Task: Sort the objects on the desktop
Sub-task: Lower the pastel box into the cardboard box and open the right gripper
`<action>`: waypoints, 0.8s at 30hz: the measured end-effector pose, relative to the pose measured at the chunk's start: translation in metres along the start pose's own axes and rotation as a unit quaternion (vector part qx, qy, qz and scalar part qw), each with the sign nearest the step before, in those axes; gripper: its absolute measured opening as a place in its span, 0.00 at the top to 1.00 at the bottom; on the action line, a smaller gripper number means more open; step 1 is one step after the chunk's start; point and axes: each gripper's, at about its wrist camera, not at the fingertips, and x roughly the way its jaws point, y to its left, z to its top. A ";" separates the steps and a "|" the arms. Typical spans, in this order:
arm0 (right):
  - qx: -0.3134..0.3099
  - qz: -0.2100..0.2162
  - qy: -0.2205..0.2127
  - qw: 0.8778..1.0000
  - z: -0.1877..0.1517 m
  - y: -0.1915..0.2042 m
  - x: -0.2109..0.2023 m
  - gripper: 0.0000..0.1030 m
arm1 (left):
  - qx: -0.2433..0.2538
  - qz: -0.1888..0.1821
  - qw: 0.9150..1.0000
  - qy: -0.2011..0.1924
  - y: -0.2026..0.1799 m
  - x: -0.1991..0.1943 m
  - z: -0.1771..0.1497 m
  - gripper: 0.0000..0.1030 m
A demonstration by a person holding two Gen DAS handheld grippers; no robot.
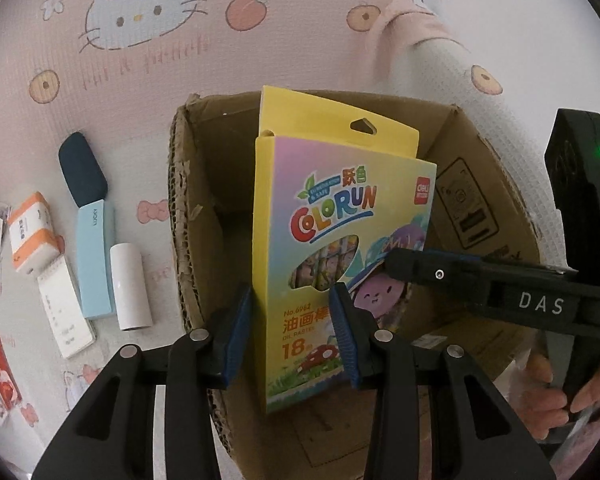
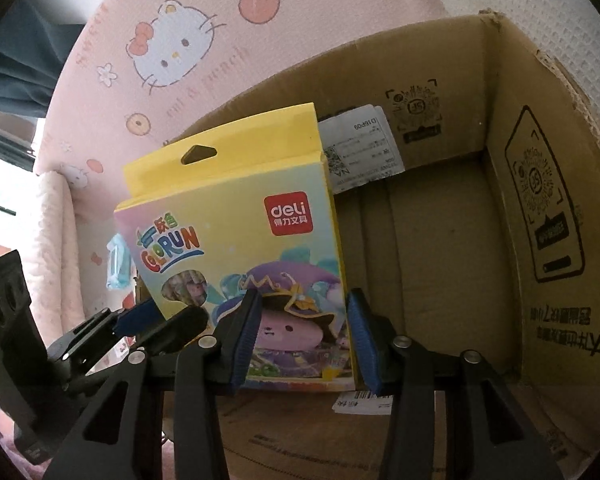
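A yellow Colorun oil pastel box [image 1: 332,216] stands upright over the open cardboard box [image 1: 484,208]. My left gripper [image 1: 292,336] is shut on its lower left part, blue pads on both sides. My right gripper [image 2: 304,340] is shut on its lower right part; it enters the left wrist view [image 1: 396,268] from the right. The pastel box [image 2: 240,216] and the cardboard box [image 2: 440,248] fill the right wrist view, and the left gripper [image 2: 156,316] shows at lower left.
On the pink Hello Kitty mat [image 1: 140,60] left of the cardboard box lie a blue case with a dark cap [image 1: 90,220], a white cylinder [image 1: 130,286], a notepad [image 1: 66,316], an orange-white pack [image 1: 32,236] and small cards [image 1: 0,376]. A white label [image 2: 360,148] sticks inside the box.
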 end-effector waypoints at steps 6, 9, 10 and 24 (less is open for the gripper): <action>0.003 0.004 0.003 1.000 0.000 -0.001 0.000 0.59 | 0.016 0.013 1.000 0.010 -0.006 0.002 -0.001 0.58; -0.001 0.008 0.007 1.000 0.000 0.001 -0.002 0.59 | 0.026 0.022 0.999 0.015 -0.010 0.004 -0.002 0.57; -0.005 0.021 0.009 1.000 0.000 0.004 -0.003 0.67 | 0.026 0.019 0.999 0.015 -0.010 0.003 -0.002 0.57; -0.043 -0.035 -0.012 0.998 0.008 0.024 -0.014 0.67 | 0.011 0.009 1.000 0.009 -0.004 -0.002 -0.003 0.55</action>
